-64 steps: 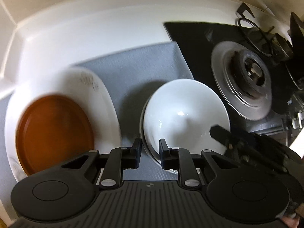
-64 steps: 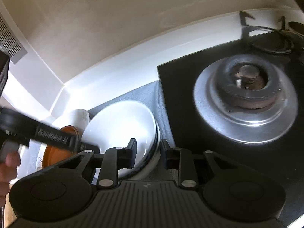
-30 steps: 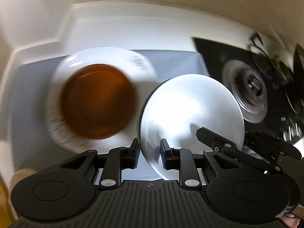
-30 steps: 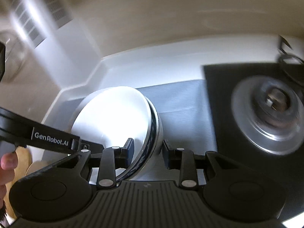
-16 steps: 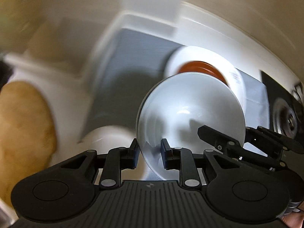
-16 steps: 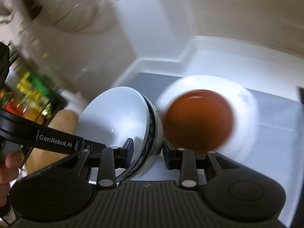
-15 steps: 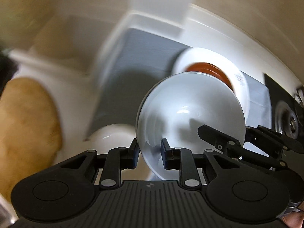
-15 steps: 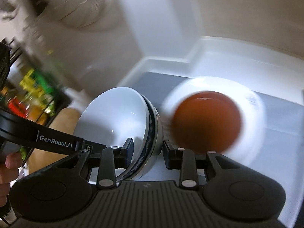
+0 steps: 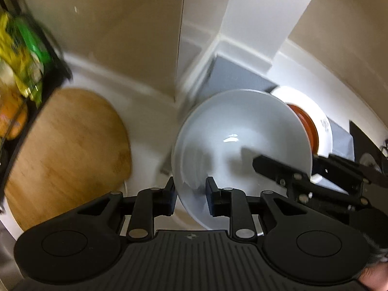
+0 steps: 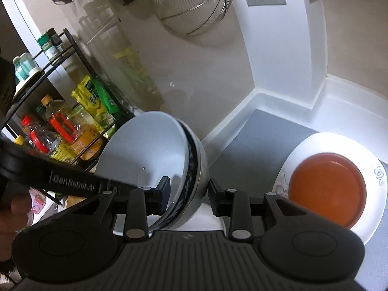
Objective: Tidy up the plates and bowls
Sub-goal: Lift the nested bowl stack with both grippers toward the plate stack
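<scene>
A stack of nested white bowls (image 9: 242, 140) hangs in the air, tilted, held from two sides. My left gripper (image 9: 190, 197) is shut on its near rim. In the left wrist view my right gripper (image 9: 288, 177) clamps the rim on the right. In the right wrist view my right gripper (image 10: 189, 194) is shut on the bowl stack (image 10: 150, 155), one finger inside and one outside; the outer bowl has a dark patterned rim. My left gripper (image 10: 72, 184) reaches in from the left, held by a hand. An orange plate (image 10: 327, 186) lies on a white flowered plate (image 10: 371, 169) on the grey mat (image 10: 254, 145).
A round wooden board (image 9: 68, 150) lies on the white counter to the left. A black wire rack (image 10: 60, 131) with oil bottles and packets stands beside it. A wire strainer (image 10: 191, 2) hangs on the wall above. A white wall column juts out behind the mat.
Both grippers have carried the bowl stack left and slightly up, off the mat and away from the stove. The wooden board and the rack have come into view.
</scene>
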A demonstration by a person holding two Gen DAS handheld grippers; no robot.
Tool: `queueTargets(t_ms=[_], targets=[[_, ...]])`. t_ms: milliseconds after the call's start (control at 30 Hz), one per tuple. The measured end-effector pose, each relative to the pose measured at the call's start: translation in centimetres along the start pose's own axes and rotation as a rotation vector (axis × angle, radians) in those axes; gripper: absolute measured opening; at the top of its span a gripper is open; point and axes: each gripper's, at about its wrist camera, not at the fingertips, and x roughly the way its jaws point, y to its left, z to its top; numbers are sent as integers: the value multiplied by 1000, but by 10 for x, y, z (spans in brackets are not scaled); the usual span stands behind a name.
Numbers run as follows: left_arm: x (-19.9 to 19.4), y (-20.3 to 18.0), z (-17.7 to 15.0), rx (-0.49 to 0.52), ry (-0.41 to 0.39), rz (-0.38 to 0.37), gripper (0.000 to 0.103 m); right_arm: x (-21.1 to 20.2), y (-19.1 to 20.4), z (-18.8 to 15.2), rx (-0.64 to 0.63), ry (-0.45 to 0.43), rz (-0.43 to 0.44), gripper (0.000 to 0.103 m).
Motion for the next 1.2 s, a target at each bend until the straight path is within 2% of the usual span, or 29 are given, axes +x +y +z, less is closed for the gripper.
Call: queueTargets(t_ms=[300, 700, 833, 967, 1100, 1200], targets=[[40, 27, -25, -44, 114, -46, 28, 26, 8, -32, -11, 119, -27, 38], [79, 28, -29, -25, 174, -73, 27, 56, -12, -53, -17, 223, -40, 37], [81, 30, -27, -24, 166, -87, 27, 62, -11, -57, -58, 250, -66, 38], [83, 33, -27, -15, 159, -75, 27, 64, -9, -58, -81, 253, -60, 46], [82, 36, -29, -31, 156, -95, 27, 62, -11, -56, -76, 255, -53, 47], [75, 41, -30, -43, 143, -114, 27, 51, -13, -52, -69, 226, -40, 46]])
